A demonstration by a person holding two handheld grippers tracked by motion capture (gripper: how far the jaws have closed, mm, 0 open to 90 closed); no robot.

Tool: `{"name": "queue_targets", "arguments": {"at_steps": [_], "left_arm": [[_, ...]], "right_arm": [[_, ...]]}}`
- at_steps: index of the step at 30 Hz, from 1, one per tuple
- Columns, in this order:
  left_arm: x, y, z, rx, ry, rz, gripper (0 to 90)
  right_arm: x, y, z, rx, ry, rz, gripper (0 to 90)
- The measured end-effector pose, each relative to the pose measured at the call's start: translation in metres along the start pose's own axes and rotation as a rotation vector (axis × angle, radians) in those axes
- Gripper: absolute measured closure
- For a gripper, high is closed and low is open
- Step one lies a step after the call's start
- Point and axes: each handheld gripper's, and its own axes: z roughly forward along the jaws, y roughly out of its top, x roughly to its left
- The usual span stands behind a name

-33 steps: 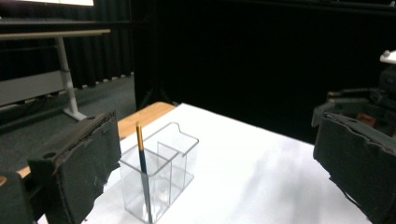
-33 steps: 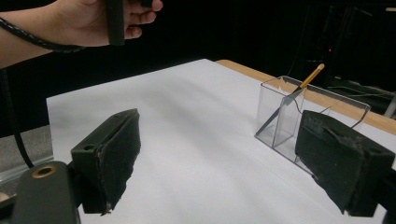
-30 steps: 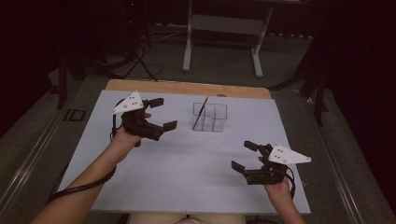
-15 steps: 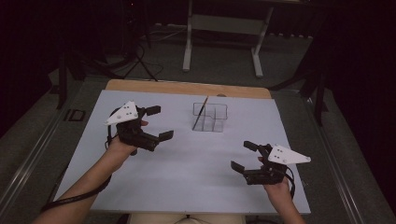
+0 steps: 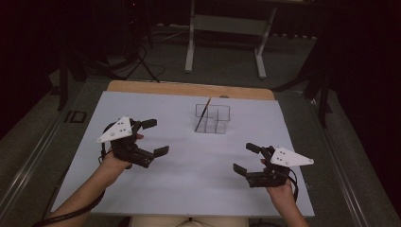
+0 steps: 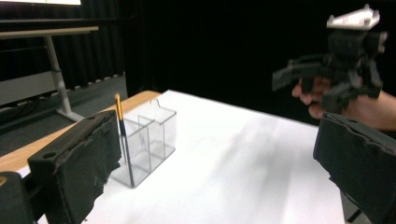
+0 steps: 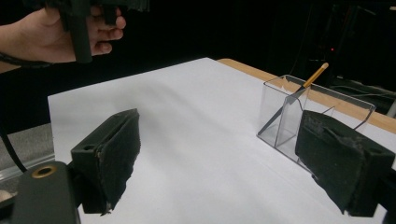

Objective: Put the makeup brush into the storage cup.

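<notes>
A clear plastic organiser (image 5: 213,118) with several compartments stands near the far middle of the white table (image 5: 189,184). A thin pencil-like stick (image 5: 204,114) leans in its left compartment, also seen in the left gripper view as a stick (image 6: 123,135) and in the right gripper view as a stick (image 7: 299,93). My left gripper (image 5: 155,137) is open at the table's left, holding nothing. My right gripper (image 5: 246,158) is open at the near right, also holding nothing. Both are well apart from the organiser (image 6: 144,140).
The table has a wooden strip (image 5: 189,89) along its far edge. A metal stand (image 5: 224,28) and cables lie on the dark floor behind. Across from it, the left gripper view shows the other hand and its gripper (image 6: 336,70).
My left gripper has pulled back toward the near left, away from the organiser. The right gripper has stayed in place.
</notes>
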Motion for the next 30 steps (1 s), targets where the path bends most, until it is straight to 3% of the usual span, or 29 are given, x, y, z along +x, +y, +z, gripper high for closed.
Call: {"name": "queue_targets", "arguments": {"at_steps": [15,21,30], "left_arm": [[-0.013,-0.024,-0.013,0.02,0.014,-0.021,1.8],[-0.017,-0.034,-0.018,0.016,0.023,-0.047,1.8],[-0.018,-0.048,-0.026,0.022,0.057,-0.061,1.8]], "right_arm": [[0.0,0.0,0.0,0.006,-0.002,-0.003,14.1],[0.0,0.0,0.0,0.005,-0.002,-0.005,14.1],[0.0,-0.001,0.0,0.01,0.0,-0.008,13.9]]}}
